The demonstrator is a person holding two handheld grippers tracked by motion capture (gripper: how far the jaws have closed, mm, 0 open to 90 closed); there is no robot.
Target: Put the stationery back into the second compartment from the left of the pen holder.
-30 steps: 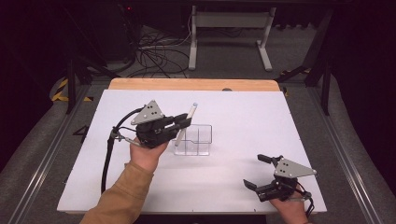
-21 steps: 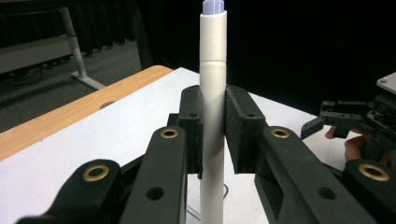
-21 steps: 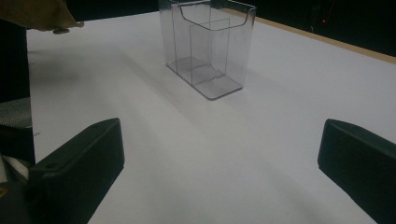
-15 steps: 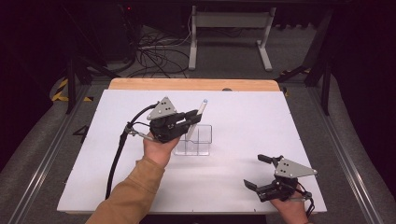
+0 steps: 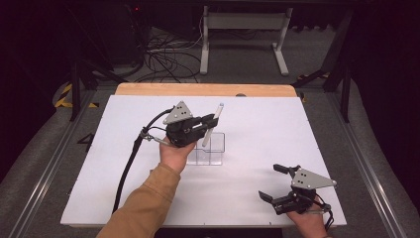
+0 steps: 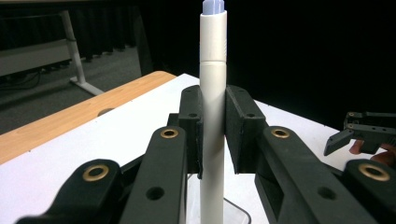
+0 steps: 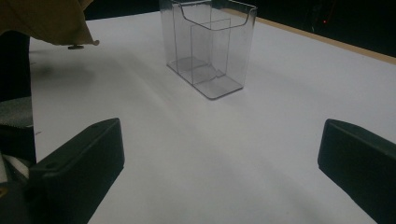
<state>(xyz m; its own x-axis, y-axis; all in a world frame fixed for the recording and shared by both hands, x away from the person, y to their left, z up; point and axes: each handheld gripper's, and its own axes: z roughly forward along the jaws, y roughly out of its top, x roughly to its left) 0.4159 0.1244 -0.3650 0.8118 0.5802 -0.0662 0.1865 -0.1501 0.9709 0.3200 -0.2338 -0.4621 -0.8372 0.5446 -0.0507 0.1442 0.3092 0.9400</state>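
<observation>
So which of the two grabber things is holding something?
The left gripper, above the clear holder: its fingers squeeze a white pen. The right gripper sits open, holding nothing.

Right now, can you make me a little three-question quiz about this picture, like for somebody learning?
1. True or false: the left gripper is shut on the long white plastic pen.
2. The right gripper has its fingers: A open, B shut on a cup, C shut on the pen.
3. Fill in: the clear plastic box with compartments stands on the white ____.

Key: 1 true. 2 A. 3 table.
</observation>
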